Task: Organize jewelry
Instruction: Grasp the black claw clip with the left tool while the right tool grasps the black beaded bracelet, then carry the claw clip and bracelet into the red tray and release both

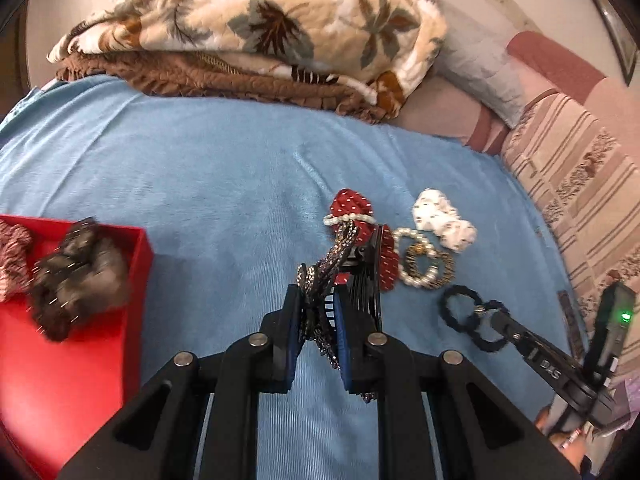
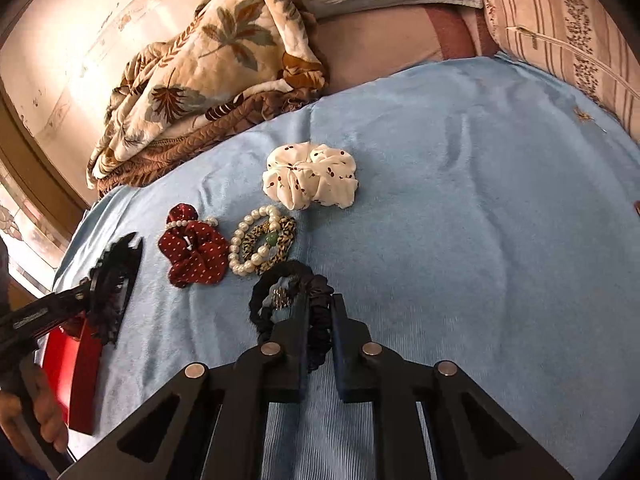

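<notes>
My left gripper is shut on a dark jewelled hair claw clip and holds it above the blue blanket; the clip also shows in the right wrist view. My right gripper is shut on a black scrunchie, which also shows in the left wrist view. On the blanket lie a red dotted scrunchie with a pearl band, a pearl bracelet with a leopard band and a white scrunchie. A red box at the left holds a grey furry scrunchie.
A folded leaf-print quilt lies at the back of the bed. Striped pillows lie at the right. The red box's side shows at the left of the right wrist view. A striped fabric piece lies in the box.
</notes>
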### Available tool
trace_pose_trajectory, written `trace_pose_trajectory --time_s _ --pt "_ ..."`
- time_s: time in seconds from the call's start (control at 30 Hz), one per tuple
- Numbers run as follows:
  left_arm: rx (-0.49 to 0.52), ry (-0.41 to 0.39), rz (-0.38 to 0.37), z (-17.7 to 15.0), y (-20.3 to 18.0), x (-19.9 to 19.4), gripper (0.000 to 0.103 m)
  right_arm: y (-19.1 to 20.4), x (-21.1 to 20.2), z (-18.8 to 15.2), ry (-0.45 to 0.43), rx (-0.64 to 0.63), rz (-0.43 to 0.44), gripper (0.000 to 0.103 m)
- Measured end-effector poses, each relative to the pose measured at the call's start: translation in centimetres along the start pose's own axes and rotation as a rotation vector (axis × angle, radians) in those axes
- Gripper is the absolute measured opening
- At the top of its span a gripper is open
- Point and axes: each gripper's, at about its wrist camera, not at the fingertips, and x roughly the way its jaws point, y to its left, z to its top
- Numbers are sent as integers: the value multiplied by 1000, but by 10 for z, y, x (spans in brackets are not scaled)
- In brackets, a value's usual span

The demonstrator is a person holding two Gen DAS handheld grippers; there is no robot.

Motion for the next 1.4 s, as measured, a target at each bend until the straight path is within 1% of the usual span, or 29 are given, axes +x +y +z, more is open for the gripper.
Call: trace_pose_trajectory --time_s 0.1,0.23,0.4,0.57,0.63,0.77,0.9,1.17,1.27,1.4 --pt "14 -31 5 -9 -1 -28 16 9 -10 -7 -7 -11 10 11" --pt "43 -85 40 -20 0 -67 16 22 -26 -20 -18 -37 24 11" --pt "35 -131 66 -34 12 -105 16 40 -48 -36 -32 -69 39 11" --pt "24 -176 129 -50 30 -138 16 58 -65 -47 -32 -102 68 11" --pt "24 -193 172 -57 39 -148 16 68 -71 -51 -30 -125 82 11" --pt "24 -214 244 -67 57 -161 16 89 -78 -56 -27 -170 109 11" --pt "11 -219 304 -73 79 -166 16 117 -79 -60 -15 -228 137 11" --pt "-28 -206 379 -78 131 -171 16 179 -72 -70 32 -358 194 11" --pt "-53 -190 418 -81 154 -169 16 210 -65 -74 58 -398 238 11" --pt "-108 -168 434 -86 182 -168 16 250 -58 -78 81 -445 307 11"
